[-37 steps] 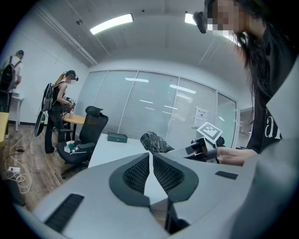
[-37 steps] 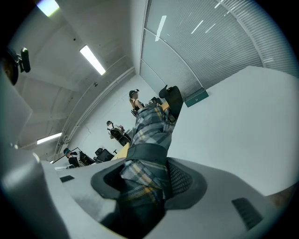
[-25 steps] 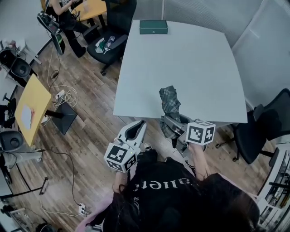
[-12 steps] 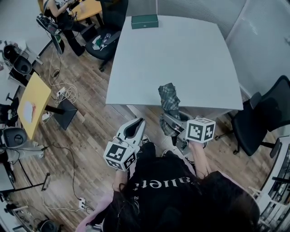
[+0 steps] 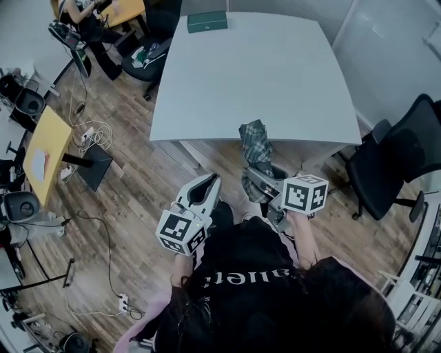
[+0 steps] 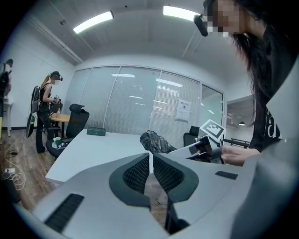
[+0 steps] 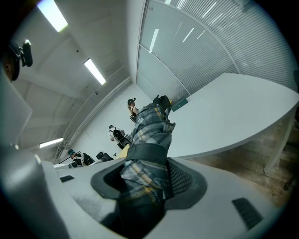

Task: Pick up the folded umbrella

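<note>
The folded umbrella [image 5: 255, 150], grey-green plaid with a dark strap, is clamped between the jaws of my right gripper [image 5: 258, 183] and held in the air. Its free end points toward the near edge of the white table [image 5: 248, 69]. In the right gripper view the umbrella [image 7: 150, 133] fills the gap of the right gripper [image 7: 147, 179] and sticks out past it. My left gripper [image 5: 209, 185] hangs over the wooden floor to the left of the umbrella, shut with nothing in it. In the left gripper view its pads [image 6: 140, 170] meet, and the umbrella [image 6: 154, 141] shows beyond.
A green box [image 5: 207, 22] lies at the table's far edge. A black office chair [image 5: 393, 172] stands at the right, another chair [image 5: 157, 58] at the far left. A yellow desk [image 5: 41, 148], floor cables [image 5: 93, 134] and a person [image 5: 83, 21] are at the left.
The table has slid away toward the top of the head view as I backed off. The umbrella came along in the right gripper, from over the tabletop to its near edge.
</note>
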Demonstrator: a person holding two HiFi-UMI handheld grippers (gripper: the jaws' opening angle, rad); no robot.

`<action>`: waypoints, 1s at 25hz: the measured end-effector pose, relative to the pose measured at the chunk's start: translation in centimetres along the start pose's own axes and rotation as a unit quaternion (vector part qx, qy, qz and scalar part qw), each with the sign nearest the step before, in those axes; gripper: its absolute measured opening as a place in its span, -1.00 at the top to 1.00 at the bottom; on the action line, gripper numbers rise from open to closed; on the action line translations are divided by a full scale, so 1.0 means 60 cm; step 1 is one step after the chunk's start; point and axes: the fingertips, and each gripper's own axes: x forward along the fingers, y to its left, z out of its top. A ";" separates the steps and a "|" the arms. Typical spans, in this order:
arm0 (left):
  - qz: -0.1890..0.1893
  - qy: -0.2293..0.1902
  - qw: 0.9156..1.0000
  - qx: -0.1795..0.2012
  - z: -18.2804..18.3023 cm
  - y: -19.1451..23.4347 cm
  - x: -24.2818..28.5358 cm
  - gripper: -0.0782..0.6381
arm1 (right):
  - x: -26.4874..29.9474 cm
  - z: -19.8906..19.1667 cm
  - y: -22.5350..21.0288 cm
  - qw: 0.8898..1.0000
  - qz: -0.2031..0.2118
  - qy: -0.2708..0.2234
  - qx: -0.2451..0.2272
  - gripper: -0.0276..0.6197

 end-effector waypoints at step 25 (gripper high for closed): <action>-0.028 0.000 1.000 0.013 -0.007 -0.052 0.003 0.67 | -0.054 -0.015 -0.017 1.000 -0.023 -0.017 0.003 0.21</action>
